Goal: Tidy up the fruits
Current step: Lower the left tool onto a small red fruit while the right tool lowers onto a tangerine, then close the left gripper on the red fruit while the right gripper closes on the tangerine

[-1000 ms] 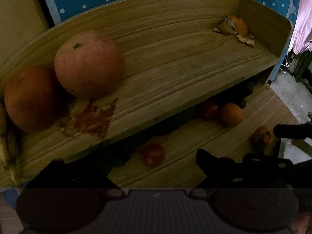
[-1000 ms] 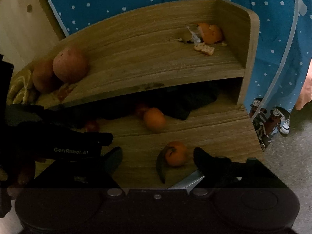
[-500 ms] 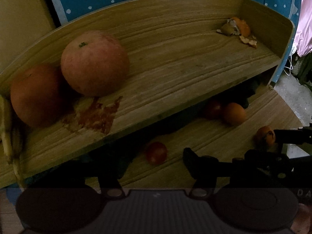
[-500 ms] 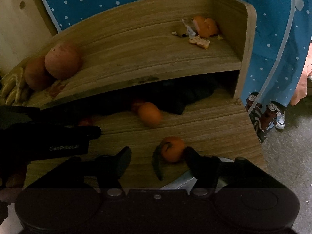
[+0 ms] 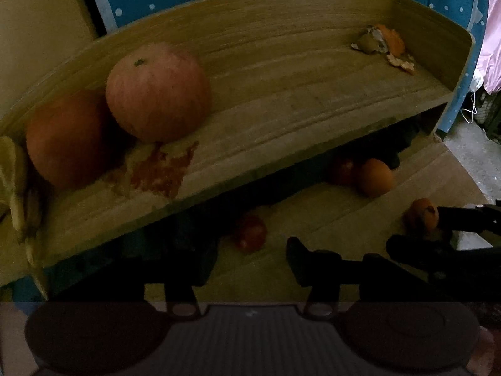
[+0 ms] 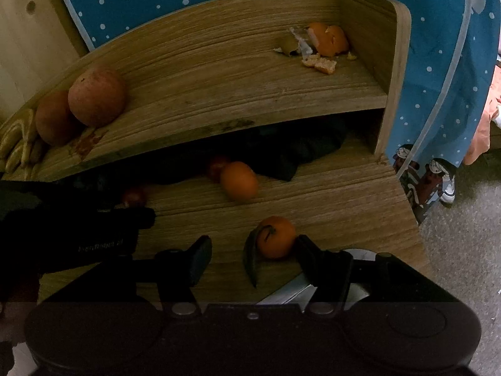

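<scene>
On the lower shelf board a tangerine with a dark leaf lies between the fingers of my right gripper. It rests against the right finger, and the gripper is open. An orange and a red fruit sit further back. A small red fruit lies just ahead of my left gripper, which is open with nothing held. The upper shelf carries a big pinkish apple, a round orange-red fruit and bananas at its left end.
Peel scraps lie at the upper shelf's right end by its side wall. A dark cloth fills the back under the upper shelf. A blue dotted curtain hangs behind, with grey floor to the right.
My right gripper moved forward, so the tangerine now lies between its fingers. The left gripper's fingers narrowed and came nearer the small red fruit.
</scene>
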A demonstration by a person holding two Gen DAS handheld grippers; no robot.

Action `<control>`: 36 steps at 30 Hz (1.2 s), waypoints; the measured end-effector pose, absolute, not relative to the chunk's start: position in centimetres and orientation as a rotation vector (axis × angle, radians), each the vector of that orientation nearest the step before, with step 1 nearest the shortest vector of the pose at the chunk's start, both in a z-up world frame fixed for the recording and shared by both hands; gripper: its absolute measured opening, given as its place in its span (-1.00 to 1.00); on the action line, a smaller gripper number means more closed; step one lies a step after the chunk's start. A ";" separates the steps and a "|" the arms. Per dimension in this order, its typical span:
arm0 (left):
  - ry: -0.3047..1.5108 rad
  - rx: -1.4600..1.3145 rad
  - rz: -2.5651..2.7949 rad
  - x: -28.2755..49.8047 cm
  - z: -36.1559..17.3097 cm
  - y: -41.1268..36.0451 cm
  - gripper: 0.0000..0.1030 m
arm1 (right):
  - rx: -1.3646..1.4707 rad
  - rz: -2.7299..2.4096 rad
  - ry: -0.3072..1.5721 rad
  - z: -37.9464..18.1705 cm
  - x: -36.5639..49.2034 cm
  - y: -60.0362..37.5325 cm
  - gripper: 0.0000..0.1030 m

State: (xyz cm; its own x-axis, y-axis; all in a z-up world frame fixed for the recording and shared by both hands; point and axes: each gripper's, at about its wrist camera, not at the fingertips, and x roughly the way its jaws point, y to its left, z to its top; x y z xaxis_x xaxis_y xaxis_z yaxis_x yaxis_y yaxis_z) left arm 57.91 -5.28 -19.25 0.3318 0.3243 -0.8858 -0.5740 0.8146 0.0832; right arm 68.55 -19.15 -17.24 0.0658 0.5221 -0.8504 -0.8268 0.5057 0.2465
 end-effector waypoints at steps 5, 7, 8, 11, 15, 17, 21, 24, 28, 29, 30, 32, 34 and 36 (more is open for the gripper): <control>1.080 -0.280 0.572 57.8 -19.1 -6.0 0.04 | -0.343 1.047 1.096 -17.2 68.6 -19.2 0.21; 1.092 -0.273 0.590 58.0 -19.4 -5.8 0.04 | -0.343 1.048 1.097 -17.2 68.6 -19.2 0.21; 1.091 -0.275 0.604 58.0 -19.5 -5.6 0.04 | -0.342 1.048 1.097 -17.2 68.6 -19.2 0.21; 1.080 -0.285 0.624 58.4 -19.4 -4.9 0.04 | -0.341 1.046 1.098 -17.2 68.6 -19.1 0.21; 1.069 -0.295 0.621 58.5 -19.4 -4.1 -0.14 | -0.340 1.050 1.096 -17.2 68.5 -19.1 0.06; 1.066 -0.291 0.617 58.6 -19.4 -3.8 -0.22 | -0.342 1.051 1.096 -17.2 68.5 -19.0 -0.01; 1.062 -0.294 0.589 58.9 -19.8 -3.9 -0.45 | -0.345 1.052 1.093 -17.2 68.6 -19.0 -0.01; 1.062 -0.286 0.576 58.7 -19.8 -4.8 -0.47 | -0.349 1.054 1.092 -17.2 68.6 -18.8 -0.01; 1.062 -0.291 0.556 58.8 -20.1 -4.9 -0.52 | -0.347 1.056 1.089 -17.2 68.7 -18.7 -0.10; 1.063 -0.291 0.549 58.8 -20.1 -5.1 -0.52 | -0.349 1.060 1.084 -17.3 68.7 -18.7 -0.19; 1.063 -0.290 0.545 58.6 -19.9 -5.5 -0.52 | -0.350 1.065 1.081 -17.3 68.6 -18.7 -0.35; 1.065 -0.290 0.536 58.4 -19.9 -6.6 -0.53 | -0.349 1.077 1.080 -17.3 68.6 -18.6 -0.40; 1.068 -0.297 0.523 57.8 -19.9 -7.1 -0.52 | -0.344 1.088 1.082 -17.4 68.6 -18.7 -0.40; 1.074 -0.300 0.508 57.4 -19.8 -7.9 -0.52 | -0.349 1.088 1.082 -17.3 68.5 -18.8 -0.40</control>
